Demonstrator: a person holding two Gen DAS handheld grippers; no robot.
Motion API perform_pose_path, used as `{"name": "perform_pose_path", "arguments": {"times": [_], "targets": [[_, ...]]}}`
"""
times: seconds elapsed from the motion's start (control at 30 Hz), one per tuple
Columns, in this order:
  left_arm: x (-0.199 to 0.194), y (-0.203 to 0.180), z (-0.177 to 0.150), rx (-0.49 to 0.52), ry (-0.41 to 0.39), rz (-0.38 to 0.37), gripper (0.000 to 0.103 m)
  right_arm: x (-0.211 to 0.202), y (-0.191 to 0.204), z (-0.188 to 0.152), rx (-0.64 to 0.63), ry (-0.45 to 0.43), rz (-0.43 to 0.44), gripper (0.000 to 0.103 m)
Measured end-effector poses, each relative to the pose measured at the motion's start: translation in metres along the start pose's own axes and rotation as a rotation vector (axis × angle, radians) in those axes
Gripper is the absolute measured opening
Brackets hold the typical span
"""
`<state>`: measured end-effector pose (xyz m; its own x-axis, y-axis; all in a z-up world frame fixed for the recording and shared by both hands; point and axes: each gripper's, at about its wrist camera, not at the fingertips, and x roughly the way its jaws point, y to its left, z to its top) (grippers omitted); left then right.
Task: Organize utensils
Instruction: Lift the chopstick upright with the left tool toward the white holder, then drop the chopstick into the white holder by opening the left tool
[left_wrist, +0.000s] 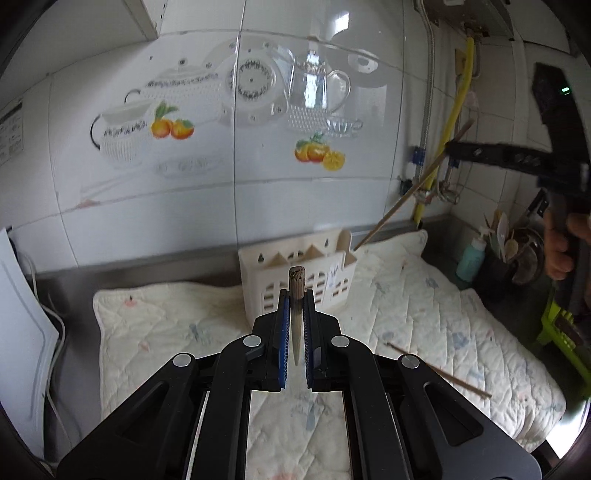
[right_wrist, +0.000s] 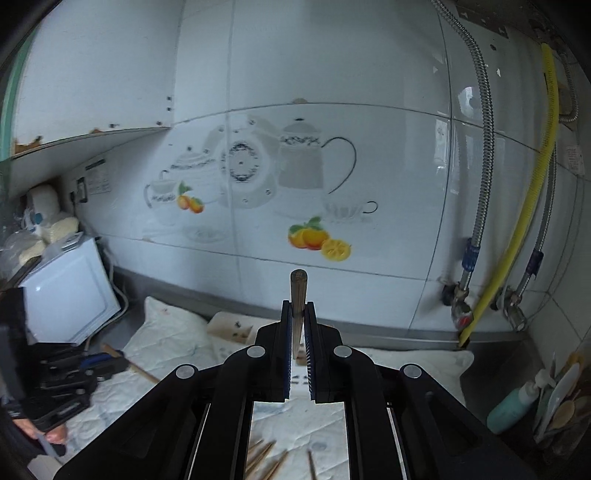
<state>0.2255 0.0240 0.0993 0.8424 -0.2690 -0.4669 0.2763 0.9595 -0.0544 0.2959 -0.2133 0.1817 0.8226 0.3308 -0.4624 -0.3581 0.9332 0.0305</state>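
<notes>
Left gripper (left_wrist: 296, 295) pinching tapered wooden chopstick (left_wrist: 296, 314), right gripper (right_wrist: 298, 310) pinching second chopstick (right_wrist: 298, 295)

Left gripper (left_wrist: 296, 295): matte black plastic body, two forked linkage arms per side with triangular cutouts, four round silver rivets at the pivots. Fingers (left_wrist: 282, 332) black outside, blue ribbed pads on the inner faces. Right gripper (right_wrist: 298, 306): same build, black linkages, silver rivets, blue ribbed pads (right_wrist: 286, 354). Seen from the left wrist, the right unit is black with a small green LED up top; bare-skinned right hand (left_wrist: 561, 247) wraps its handle.
</notes>
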Motion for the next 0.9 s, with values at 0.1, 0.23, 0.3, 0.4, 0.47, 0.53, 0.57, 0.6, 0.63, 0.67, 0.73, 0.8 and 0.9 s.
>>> {"name": "perform_pose_path", "arguments": {"times": [0.1,0.23,0.3,0.4,0.47,0.53,0.57,0.6,0.63,0.67,0.73,0.8,0.9], "targets": [[-0.008,-0.001,0.023,0.013,-0.041,-0.008,0.005,0.028,-0.004,0.006,-0.008,0.032,-0.033,0.006],[-0.019,-0.005,0.057,0.048,-0.124,0.018,0.005,0.065,-0.005,0.003,-0.014,0.087,-0.048,0.006],[-0.020,-0.005,0.072,0.054,-0.159,0.035,0.005,0.079,-0.004,-0.003,-0.015,0.110,-0.052,0.006],[-0.014,-0.004,0.090,0.052,-0.200,0.058,0.005,0.095,-0.003,-0.012,-0.020,0.131,-0.050,0.006],[-0.007,-0.002,0.099,0.045,-0.219,0.067,0.005,0.101,-0.003,-0.018,-0.027,0.145,-0.049,0.006],[0.000,0.000,0.107,0.036,-0.238,0.072,0.005,0.106,-0.003,-0.021,-0.038,0.154,-0.053,0.006],[0.004,0.000,0.111,0.034,-0.248,0.080,0.005,0.107,-0.003,-0.022,-0.042,0.158,-0.055,0.006],[0.009,0.001,0.115,0.029,-0.257,0.085,0.005,0.109,-0.005,-0.024,-0.042,0.162,-0.055,0.006],[0.012,0.002,0.117,0.021,-0.261,0.084,0.005,0.110,-0.006,-0.025,-0.041,0.165,-0.055,0.006],[0.018,0.003,0.120,0.013,-0.262,0.085,0.005,0.111,-0.007,-0.026,-0.043,0.166,-0.058,0.007],[0.025,0.004,0.124,0.011,-0.271,0.093,0.005,0.112,-0.010,-0.028,-0.043,0.169,-0.057,0.007],[0.036,0.004,0.126,0.011,-0.274,0.106,0.005,0.112,-0.012,-0.030,-0.044,0.172,-0.059,0.011],[0.055,0.009,0.124,-0.008,-0.250,0.112,0.005,0.109,-0.014,-0.033,-0.056,0.163,-0.067,0.027]]}}
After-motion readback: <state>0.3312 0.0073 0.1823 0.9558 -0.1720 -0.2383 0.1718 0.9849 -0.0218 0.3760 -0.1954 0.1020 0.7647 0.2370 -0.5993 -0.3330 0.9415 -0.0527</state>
